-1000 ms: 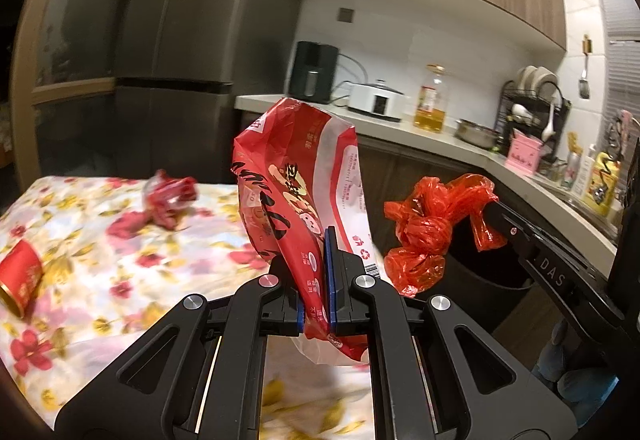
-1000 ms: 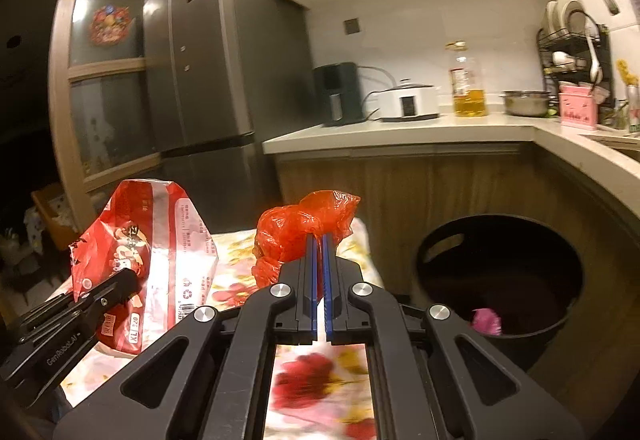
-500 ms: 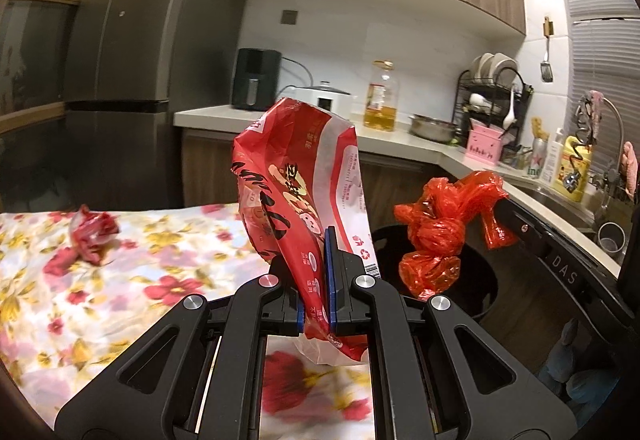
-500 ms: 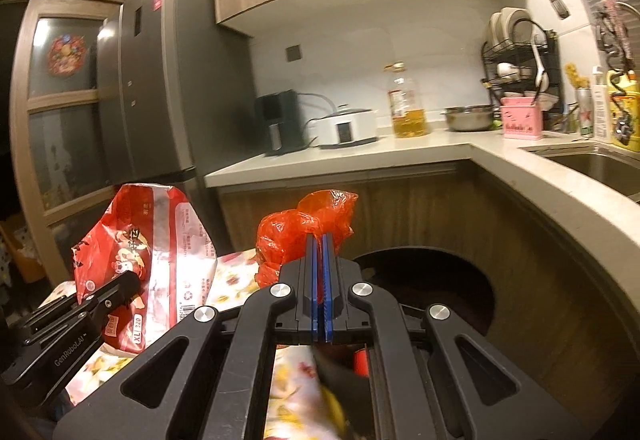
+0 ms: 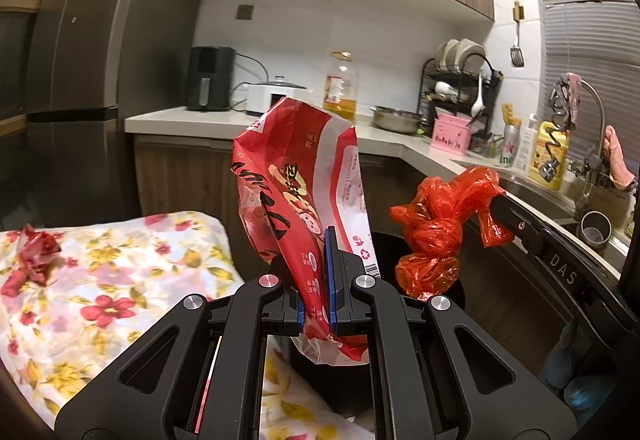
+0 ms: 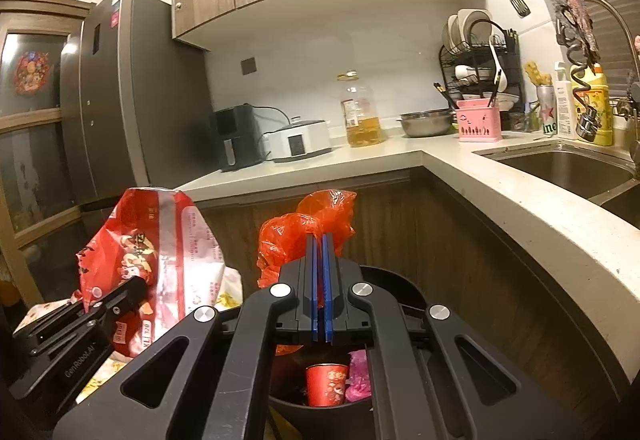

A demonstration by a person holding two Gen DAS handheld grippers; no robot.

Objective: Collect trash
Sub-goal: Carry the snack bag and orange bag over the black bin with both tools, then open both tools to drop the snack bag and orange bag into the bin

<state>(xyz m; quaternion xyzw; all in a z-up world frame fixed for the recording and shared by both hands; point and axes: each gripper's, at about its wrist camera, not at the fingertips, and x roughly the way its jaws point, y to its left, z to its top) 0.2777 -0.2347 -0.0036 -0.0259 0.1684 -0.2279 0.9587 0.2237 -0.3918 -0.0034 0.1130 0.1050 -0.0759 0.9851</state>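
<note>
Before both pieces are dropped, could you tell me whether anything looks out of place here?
One crumpled red wrapper lies on the floral tablecloth, uncollected. Otherwise nothing stands out.

Red snack bag (image 5: 296, 208) and knotted red plastic bag (image 5: 436, 236) held aloft.

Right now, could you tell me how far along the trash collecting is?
Some is done: a red cup and pink scrap already lie in the bin. In hand: the left gripper clamps a snack bag and the right gripper a red plastic bag, both above the bin. Left: a crumpled wrapper on the floral tablecloth.
</note>
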